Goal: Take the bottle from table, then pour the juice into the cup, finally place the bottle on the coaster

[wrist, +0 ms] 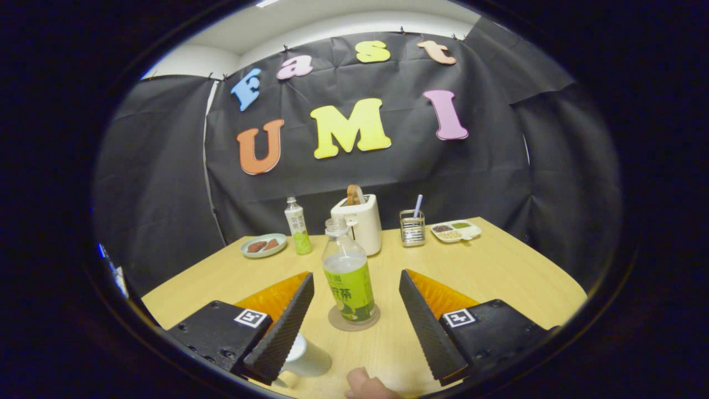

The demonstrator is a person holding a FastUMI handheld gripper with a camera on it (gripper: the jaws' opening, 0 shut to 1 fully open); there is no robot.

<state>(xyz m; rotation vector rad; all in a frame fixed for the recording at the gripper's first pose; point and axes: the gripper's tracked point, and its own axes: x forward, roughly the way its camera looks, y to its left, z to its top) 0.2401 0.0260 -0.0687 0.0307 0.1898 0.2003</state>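
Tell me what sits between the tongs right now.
In the gripper view, the open tongs flank the uncapped juice bottle, untouched, standing upright on the round coaster.

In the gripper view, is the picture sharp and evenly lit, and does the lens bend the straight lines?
Gripper view: even soft light, faint shadows; the open clear plastic bottle with green label on the round coaster is sharp; the fisheye curves the light wooden table edge; the open gripper fingers flank the bottle without touching it.
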